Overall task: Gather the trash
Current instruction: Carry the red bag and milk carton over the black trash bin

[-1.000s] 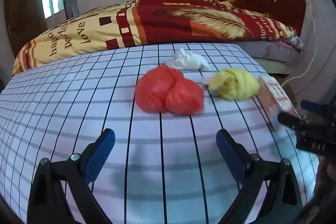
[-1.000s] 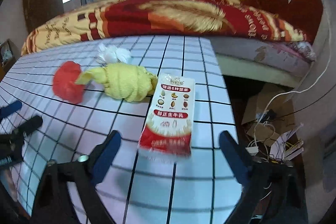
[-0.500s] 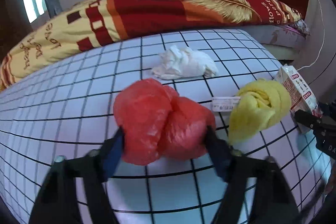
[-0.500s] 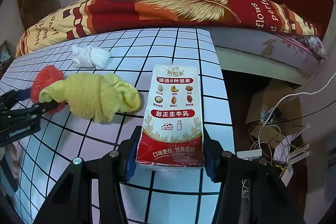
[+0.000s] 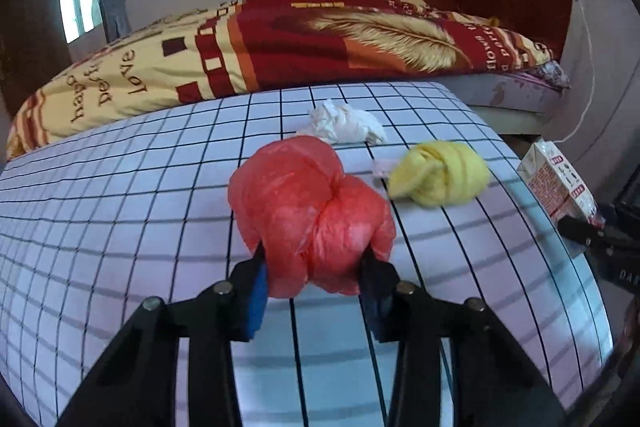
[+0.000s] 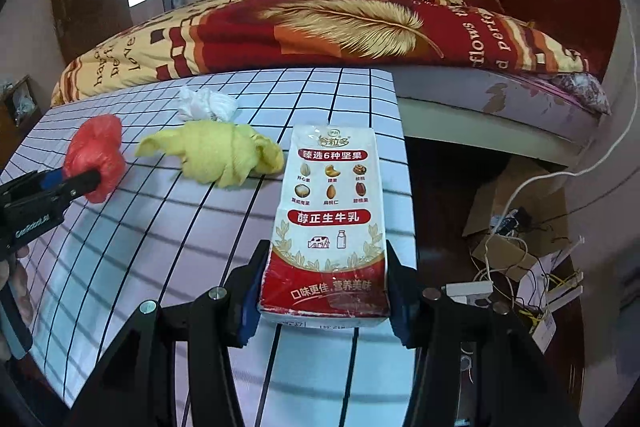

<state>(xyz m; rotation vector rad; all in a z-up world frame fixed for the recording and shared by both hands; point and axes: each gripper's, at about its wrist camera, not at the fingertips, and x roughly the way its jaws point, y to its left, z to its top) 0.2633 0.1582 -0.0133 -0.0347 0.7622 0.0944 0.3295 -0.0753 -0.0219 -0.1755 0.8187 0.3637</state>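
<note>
Left wrist view, left gripper [image 5: 314,273] jaws closing, pinching red bag [image 5: 308,211] at centre frame, right gripper [image 6: 323,301] clamping milk carton [image 6: 328,223] lower centre.

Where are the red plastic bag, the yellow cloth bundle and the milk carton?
red plastic bag [image 5: 308,211]: left wrist view, middle of the crumpled bulge.
yellow cloth bundle [image 5: 440,173]: left wrist view, centre of the knot.
milk carton [image 6: 330,211]: right wrist view, printed front face.
</note>
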